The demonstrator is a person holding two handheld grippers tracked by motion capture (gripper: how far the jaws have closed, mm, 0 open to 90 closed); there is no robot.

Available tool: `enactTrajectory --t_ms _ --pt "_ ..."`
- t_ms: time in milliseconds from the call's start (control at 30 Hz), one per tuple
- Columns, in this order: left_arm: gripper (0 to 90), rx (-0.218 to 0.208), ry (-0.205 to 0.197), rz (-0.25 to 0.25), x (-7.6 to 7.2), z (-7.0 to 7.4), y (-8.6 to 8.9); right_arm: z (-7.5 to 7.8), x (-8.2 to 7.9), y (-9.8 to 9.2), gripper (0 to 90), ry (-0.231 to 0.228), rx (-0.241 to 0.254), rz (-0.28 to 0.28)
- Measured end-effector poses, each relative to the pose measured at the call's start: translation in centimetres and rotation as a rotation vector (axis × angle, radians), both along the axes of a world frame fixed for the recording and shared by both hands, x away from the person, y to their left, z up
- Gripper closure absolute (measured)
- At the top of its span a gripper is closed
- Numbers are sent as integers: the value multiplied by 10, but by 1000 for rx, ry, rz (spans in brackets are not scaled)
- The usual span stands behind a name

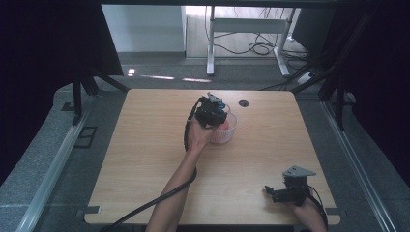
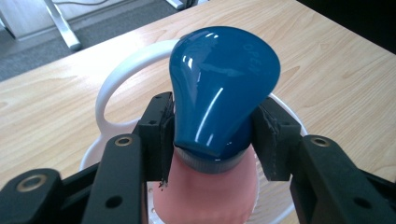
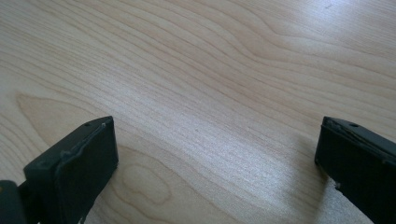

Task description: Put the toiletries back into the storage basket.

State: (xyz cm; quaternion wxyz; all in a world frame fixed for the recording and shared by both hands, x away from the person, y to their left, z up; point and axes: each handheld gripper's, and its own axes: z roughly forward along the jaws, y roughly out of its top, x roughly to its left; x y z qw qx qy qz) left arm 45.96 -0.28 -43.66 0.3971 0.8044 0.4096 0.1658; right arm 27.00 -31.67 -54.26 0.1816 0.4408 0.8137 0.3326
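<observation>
My left gripper (image 2: 212, 135) has its jaws clamped on either side of a glossy blue cap (image 2: 222, 88), which tops a pink bottle (image 2: 212, 196) standing in a white handled bowl (image 2: 112, 88) directly beneath the jaws. I see my right gripper (image 3: 215, 158) with jaws spread wide, nothing between them but bare wooden table (image 3: 210, 70), well apart from the bowl.
</observation>
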Motion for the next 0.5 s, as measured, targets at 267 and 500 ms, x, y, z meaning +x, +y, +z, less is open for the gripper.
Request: enactTrajectory --t_ms 267,500 --pt "462 16 11 -3 0 -2 -2 0 0 0 0 1 0 0" --pt "387 1 7 6 -1 -4 -2 0 0 0 0 1 -1 0"
